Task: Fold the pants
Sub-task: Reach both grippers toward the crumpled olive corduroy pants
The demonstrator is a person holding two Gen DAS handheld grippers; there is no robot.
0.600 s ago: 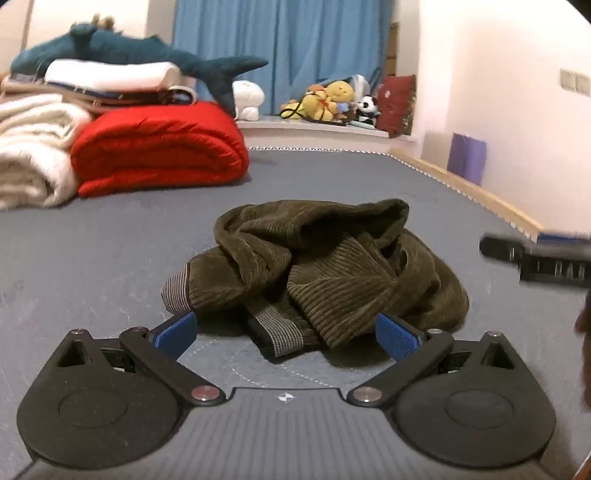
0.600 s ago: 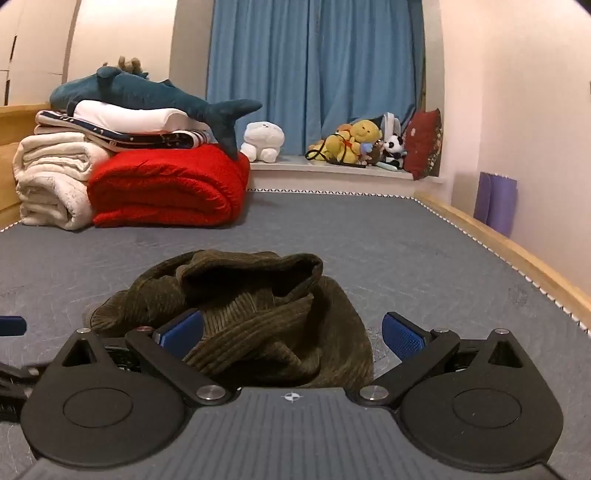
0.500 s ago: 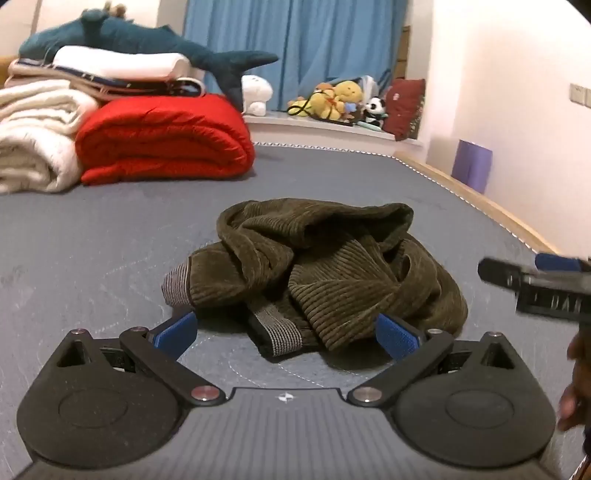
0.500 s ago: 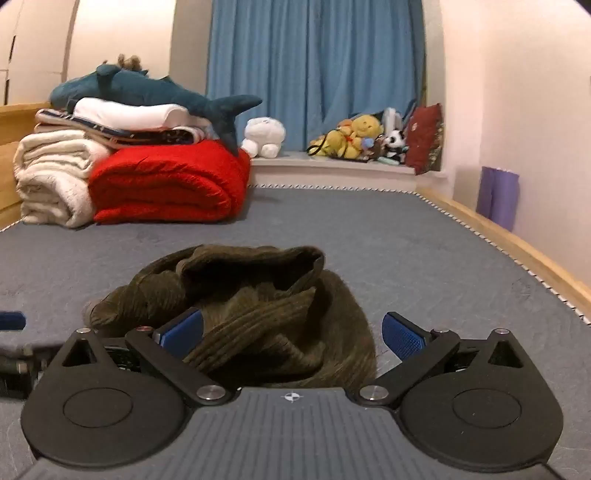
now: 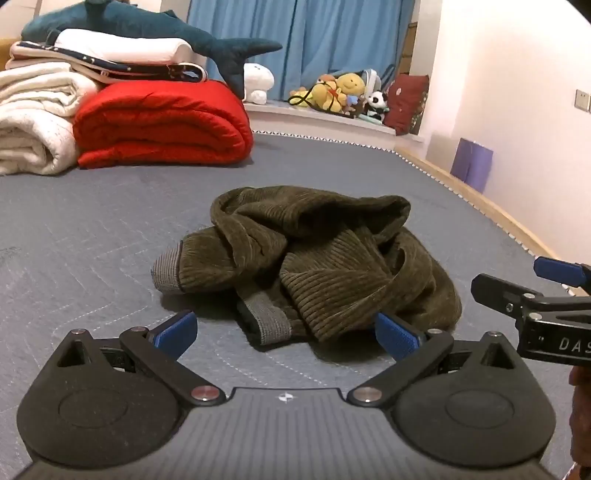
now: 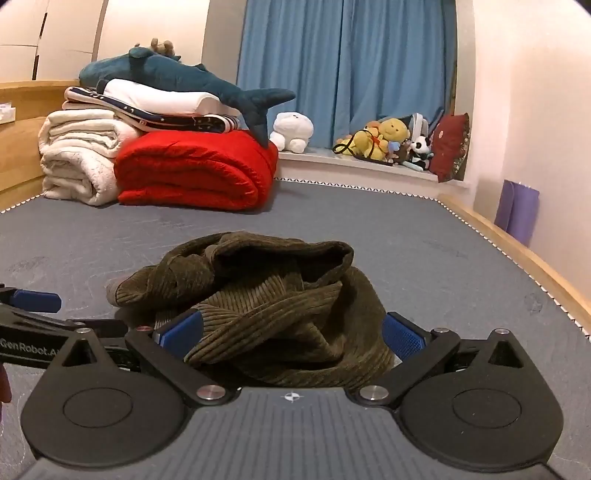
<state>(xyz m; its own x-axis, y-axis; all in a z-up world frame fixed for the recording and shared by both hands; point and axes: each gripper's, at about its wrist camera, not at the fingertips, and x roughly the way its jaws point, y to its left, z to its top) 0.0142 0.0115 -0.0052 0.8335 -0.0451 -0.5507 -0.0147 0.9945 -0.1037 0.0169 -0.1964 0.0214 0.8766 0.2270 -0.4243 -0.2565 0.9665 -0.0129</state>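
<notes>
Since the earlier frame, both wrist views have been brought slightly nearer to the heap, which is now seen a little lower; the pants themselves have not been shifted.

At the far left, a folded white blanket [image 5: 33,122] is stacked beside a rolled red quilt [image 5: 162,125], with a plush shark [image 5: 155,29] laid on top. No containers are visible, so nothing can be reported as held in one.

Nearer, the left gripper [image 5: 284,332] is held wide open, with nothing between its blue pads; a grey ribbed cuff [image 5: 267,321] is seen just ahead of it. A second cuff [image 5: 166,271] is turned out at the left edge of the heap.

The olive corduroy pants [image 5: 314,258] are bunched in a loose mound in the middle of the grey mattress [image 5: 92,229], unfolded.

To the right, the right gripper [image 6: 291,332] is likewise spread fully and holds nothing, though the cloth is framed between its pads.

The corduroy is judged soft, limp and fairly thick, not slippery or fragile; it should drape heavily when lifted. The cuffs are judged the best points to be taken hold of, so that the legs can be drawn out straight; the waistband cannot be picked out for certain.
</notes>
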